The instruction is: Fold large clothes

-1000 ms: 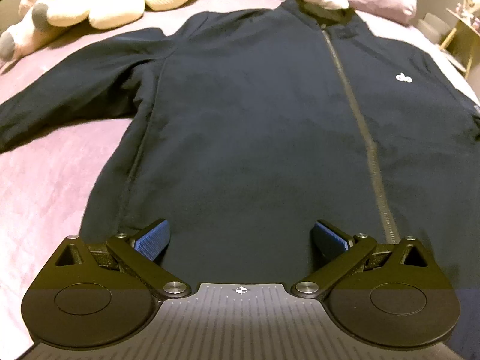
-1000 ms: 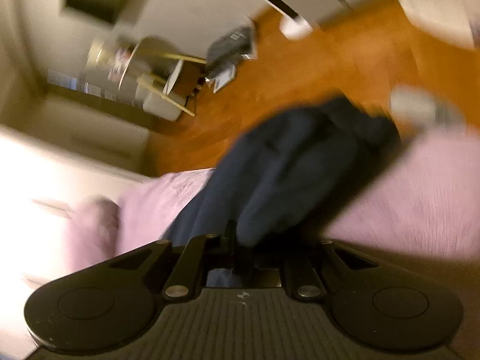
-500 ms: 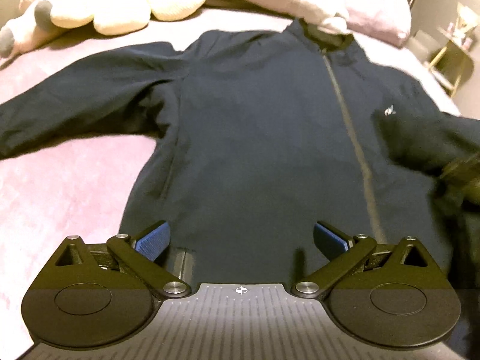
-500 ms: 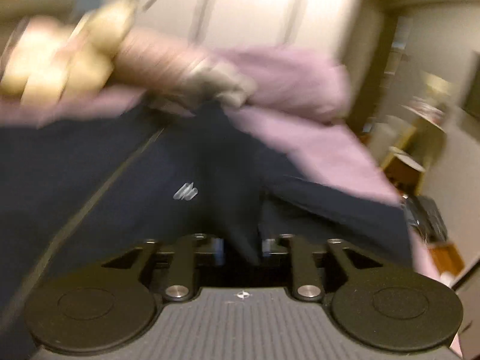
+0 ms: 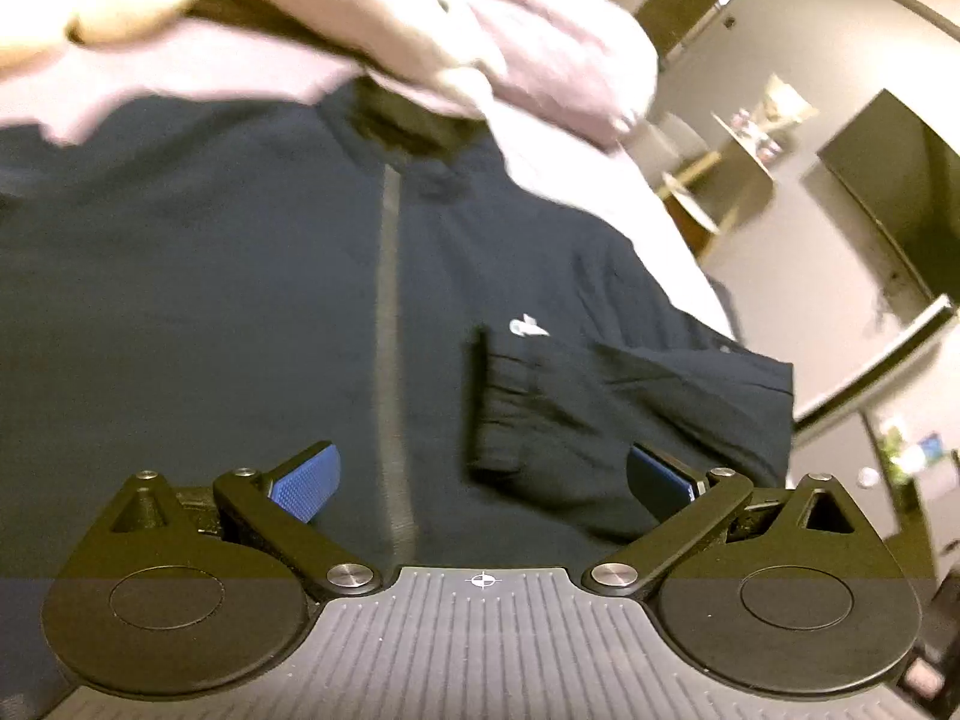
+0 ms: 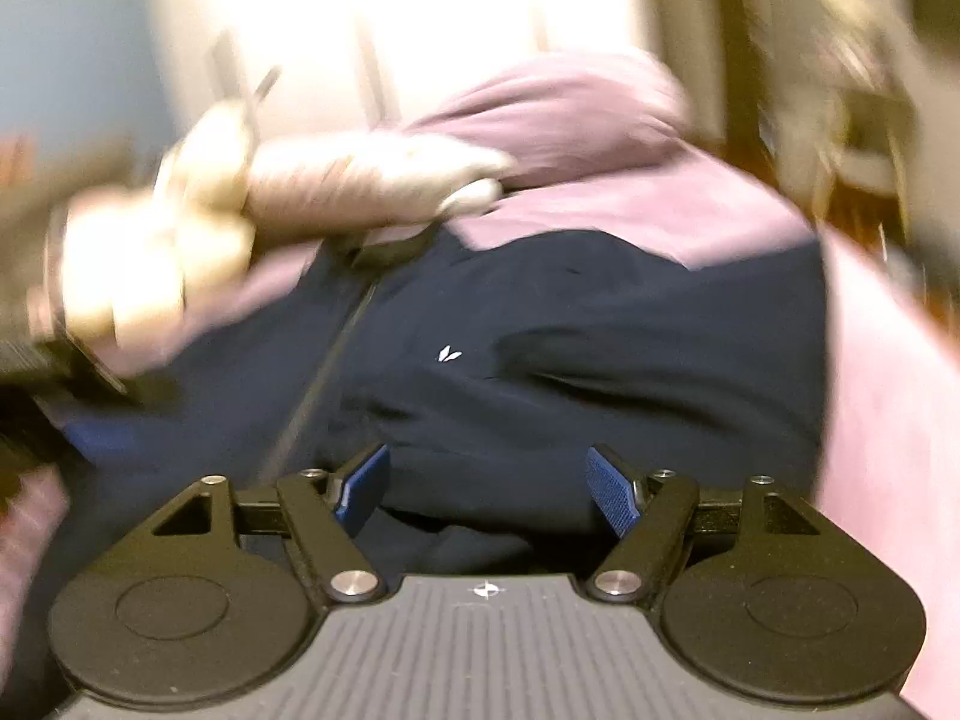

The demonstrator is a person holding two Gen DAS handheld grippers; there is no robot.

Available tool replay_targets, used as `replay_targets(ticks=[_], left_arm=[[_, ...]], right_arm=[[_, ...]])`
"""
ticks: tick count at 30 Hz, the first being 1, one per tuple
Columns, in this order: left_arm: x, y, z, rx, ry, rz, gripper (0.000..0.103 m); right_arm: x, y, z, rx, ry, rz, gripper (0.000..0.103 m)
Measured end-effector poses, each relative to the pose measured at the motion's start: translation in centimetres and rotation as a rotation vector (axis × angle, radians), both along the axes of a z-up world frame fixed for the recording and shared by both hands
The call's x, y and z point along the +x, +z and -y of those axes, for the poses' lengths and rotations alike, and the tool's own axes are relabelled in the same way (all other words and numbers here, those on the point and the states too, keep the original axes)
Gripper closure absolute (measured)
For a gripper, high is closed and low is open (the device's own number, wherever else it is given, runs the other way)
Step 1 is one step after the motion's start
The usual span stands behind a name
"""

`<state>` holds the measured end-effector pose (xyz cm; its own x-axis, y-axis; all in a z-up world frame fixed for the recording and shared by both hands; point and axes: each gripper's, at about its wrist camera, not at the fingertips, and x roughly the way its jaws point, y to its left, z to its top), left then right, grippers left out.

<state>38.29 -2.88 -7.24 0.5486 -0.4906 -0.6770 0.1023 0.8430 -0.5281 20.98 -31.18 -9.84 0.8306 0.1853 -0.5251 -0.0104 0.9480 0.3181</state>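
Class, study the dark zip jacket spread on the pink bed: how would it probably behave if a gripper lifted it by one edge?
The jacket would probably droop rather than hold shape: its sleeve already lies folded over the chest in soft creases. It looks thin, so likely light. The zip may stiffen the centre line slightly.

pink bedspread [image 5: 180,72], plush toy [image 6: 180,252], television [image 5: 894,192]

Dark navy zip jacket [image 5: 240,312] flat on bed, front up, zipped closed, small white chest logo [image 5: 527,327]; one sleeve [image 5: 600,396] folded across chest.
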Motion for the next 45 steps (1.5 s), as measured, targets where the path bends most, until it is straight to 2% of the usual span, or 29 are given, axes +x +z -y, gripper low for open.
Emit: replay_targets(ticks=[3,4,5,6,10,12,13,16,18,22,24,26,28,31,34,36,38,39,40,41,42,45], left_arm=[[2.3,-1.5,2.1,-0.014,-0.019,-0.031,0.003],[3.2,-2.2,2.6,-0.011,-0.021,-0.049,0.008],[4.2,-2.9,3.1,-0.007,-0.025,-0.067,0.021],[4.5,-3.4,3.3,0.001,-0.020,-0.087,0.034],[5.8,-5.0,4.1,-0.011,-0.028,-0.115,0.046],[6.5,-5.6,4.8,-0.014,-0.036,-0.125,0.069],[6.6,-5.7,5.1,-0.005,-0.028,-0.133,0.070],[6.9,-5.1,5.1,-0.012,-0.014,-0.126,0.092],[6.4,-3.9,4.2,-0.034,-0.019,-0.109,0.094],[5.2,-0.4,1.0,-0.009,-0.001,-0.026,0.094],[4.5,1.1,-1.6,0.013,0.044,0.006,0.094],[3.7,2.6,-4.2,0.088,0.108,0.058,0.094],[3.0,3.4,-6.7,0.203,0.184,0.115,0.094],[2.8,2.6,-10.2,0.262,0.277,0.098,0.094],[3.0,0.2,-12.1,0.215,0.298,0.040,0.090],[3.2,-1.2,-12.8,0.172,0.307,0.019,0.075],[3.5,-2.2,-12.9,0.147,0.308,0.010,0.068],[3.4,-2.5,-12.8,0.142,0.310,0.006,0.068],[3.6,-2.7,-12.8,0.138,0.307,0.000,0.070],[3.2,-2.8,-12.9,0.139,0.305,0.001,0.087],[3.2,-2.7,-13.0,0.140,0.302,0.006,0.091],[3.4,-1.8,-12.9,0.111,0.302,0.037,0.093]], right_arm=[[-1.6,-1.9,5.1,0.250,-0.123,-0.041,0.052],[-2.0,-3.0,6.5,0.314,-0.146,-0.055,0.053],[-2.5,-4.0,7.7,0.362,-0.171,-0.068,0.054],[-3.1,-4.6,8.4,0.385,-0.188,-0.079,0.056],[-4.4,-6.5,9.7,0.440,-0.190,-0.092,0.058],[-4.7,-6.6,10.0,0.440,-0.185,-0.085,0.058],[-4.8,-6.4,9.4,0.438,-0.182,-0.083,0.058],[-4.1,-6.4,8.8,0.438,-0.183,-0.088,0.058],[-3.6,-5.8,8.5,0.441,-0.183,-0.089,0.058],[-3.1,-4.9,8.6,0.465,-0.188,-0.070,0.057],[-3.0,-4.4,8.6,0.478,-0.176,-0.055,0.057],[-2.6,-3.9,8.3,0.481,-0.159,-0.046,0.057],[-1.8,-3.6,7.7,0.492,-0.136,-0.051,0.057],[-0.1,-3.6,6.5,0.517,-0.102,-0.070,0.057],[2.1,-4.0,5.5,0.553,-0.091,-0.105,0.057],[3.4,-4.5,5.1,0.585,-0.099,-0.127,0.057],[4.6,-4.8,4.8,0.612,-0.106,-0.143,0.054],[5.1,-5.0,4.8,0.624,-0.115,-0.152,0.051],[5.6,-5.2,4.8,0.627,-0.126,-0.159,0.050],[5.9,-5.4,4.7,0.620,-0.139,-0.159,0.050],[6.3,-5.4,4.7,0.611,-0.151,-0.163,0.050],[7.9,-5.4,4.6,0.578,-0.201,-0.173,0.049]])
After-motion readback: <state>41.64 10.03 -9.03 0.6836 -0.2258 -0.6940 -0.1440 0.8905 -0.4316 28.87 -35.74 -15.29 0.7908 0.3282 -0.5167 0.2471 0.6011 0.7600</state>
